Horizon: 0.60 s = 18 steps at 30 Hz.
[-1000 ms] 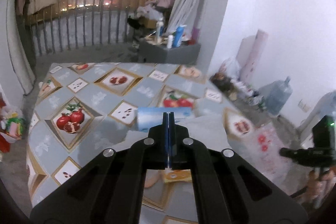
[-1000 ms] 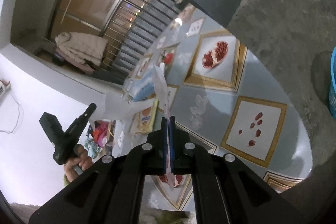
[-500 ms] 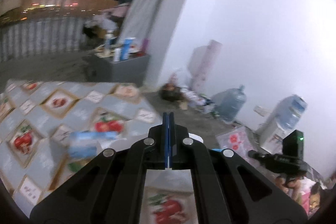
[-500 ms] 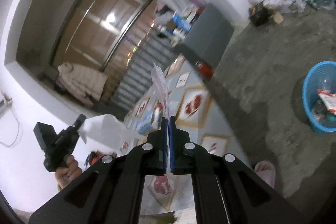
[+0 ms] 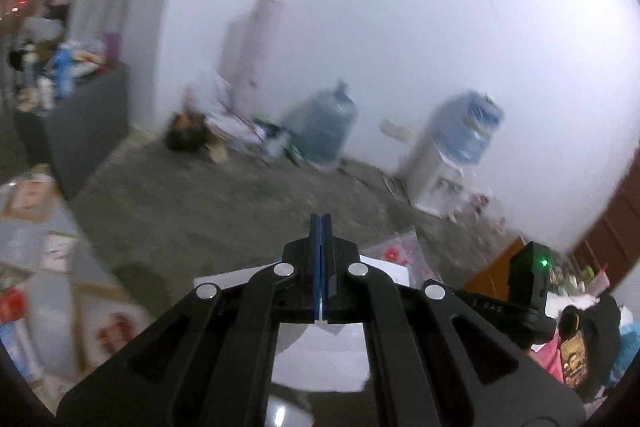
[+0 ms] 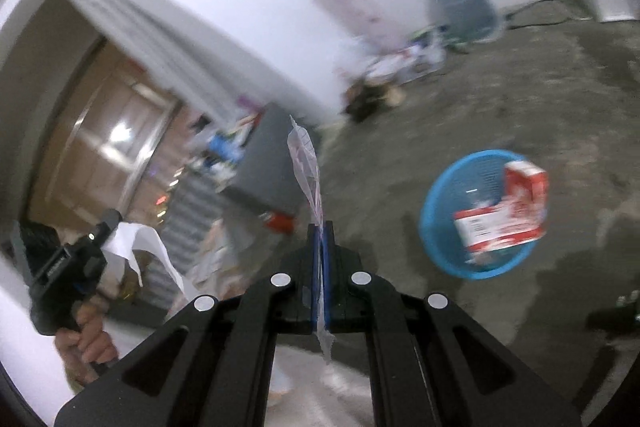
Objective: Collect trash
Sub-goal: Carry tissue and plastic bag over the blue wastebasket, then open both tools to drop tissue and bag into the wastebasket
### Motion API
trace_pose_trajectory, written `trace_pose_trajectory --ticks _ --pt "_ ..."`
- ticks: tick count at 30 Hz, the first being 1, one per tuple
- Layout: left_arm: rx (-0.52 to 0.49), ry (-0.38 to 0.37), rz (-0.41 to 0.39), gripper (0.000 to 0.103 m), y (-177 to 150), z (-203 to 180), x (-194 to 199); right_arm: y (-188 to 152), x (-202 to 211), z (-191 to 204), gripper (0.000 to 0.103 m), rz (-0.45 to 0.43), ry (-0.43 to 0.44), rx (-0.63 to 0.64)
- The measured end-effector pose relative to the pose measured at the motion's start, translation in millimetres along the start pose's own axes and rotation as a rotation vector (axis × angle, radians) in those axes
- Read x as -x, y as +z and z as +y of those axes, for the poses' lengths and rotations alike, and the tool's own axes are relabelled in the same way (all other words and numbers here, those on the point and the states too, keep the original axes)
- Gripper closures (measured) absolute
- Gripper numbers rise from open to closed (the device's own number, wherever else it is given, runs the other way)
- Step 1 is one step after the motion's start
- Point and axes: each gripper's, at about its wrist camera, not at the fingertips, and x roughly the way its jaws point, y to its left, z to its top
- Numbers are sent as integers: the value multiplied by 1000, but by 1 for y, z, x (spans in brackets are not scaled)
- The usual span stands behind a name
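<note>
We swing both grippers away from the patterned table (image 5: 60, 267), now confined to 8 o'clock in the left view. The blue basket (image 6: 480, 219), with a red-and-white carton (image 6: 504, 215) inside, arrives at 3 o'clock beside the right gripper (image 6: 320, 227); water jugs (image 5: 328, 131) appear at 12 o'clock.

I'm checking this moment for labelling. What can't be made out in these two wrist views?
- Left wrist: white paper mostly hidden behind the left gripper.
- Right wrist: print on the red and white box in the blue basket blurred.
- Right wrist: clear wrapper in the right gripper, markings unreadable.
</note>
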Motion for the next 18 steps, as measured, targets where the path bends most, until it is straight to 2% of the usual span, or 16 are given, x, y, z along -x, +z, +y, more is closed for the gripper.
trace_pose_trajectory --ticks 4,7,10,18 --pt "-21 -39 115 103 -2 -19 -84 12 -9 -37 101 -27 -132 -52" --pt "-35 -48 201 103 -10 -30 -143 20 -24 -64 101 -22 -183 -100" --pt "-42 -43 257 103 -18 -35 -185 26 -42 -87 101 -14 -247 -132" --pt "-50 -30 359 103 -29 -40 -278 39 -84 -135 101 16 -341 -194"
